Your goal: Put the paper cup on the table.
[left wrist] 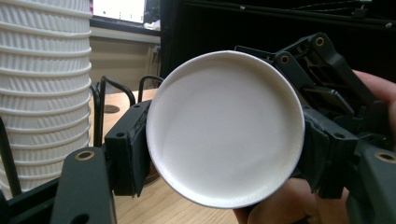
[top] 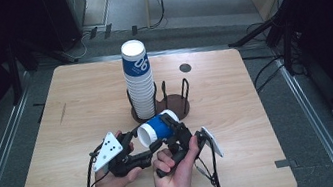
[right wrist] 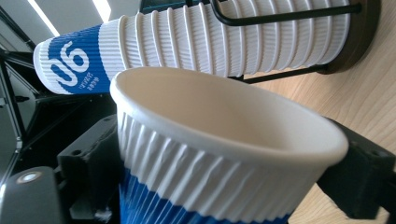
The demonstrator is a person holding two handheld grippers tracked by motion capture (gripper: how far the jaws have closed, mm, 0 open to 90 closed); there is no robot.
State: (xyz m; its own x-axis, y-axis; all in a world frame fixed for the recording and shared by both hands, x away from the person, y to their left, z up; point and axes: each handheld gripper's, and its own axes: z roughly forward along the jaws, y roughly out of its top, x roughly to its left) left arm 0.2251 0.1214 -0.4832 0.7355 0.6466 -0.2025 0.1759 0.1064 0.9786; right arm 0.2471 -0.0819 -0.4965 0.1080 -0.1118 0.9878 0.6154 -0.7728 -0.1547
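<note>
A blue-and-white ribbed paper cup lies on its side above the table, held between both grippers. Its flat white bottom faces the left gripper view, and its open mouth faces the right gripper view. My left gripper has its jaws on either side of the cup's base end and is shut on it. My right gripper is shut on the cup near its rim. Behind stands a tall stack of the same cups in a dark holder with black wire loops.
The holder's right-hand slot has no cups in it. A small grey disc is set into the wooden table at the back. Cables and stand legs lie on the floor beyond the table's far right corner.
</note>
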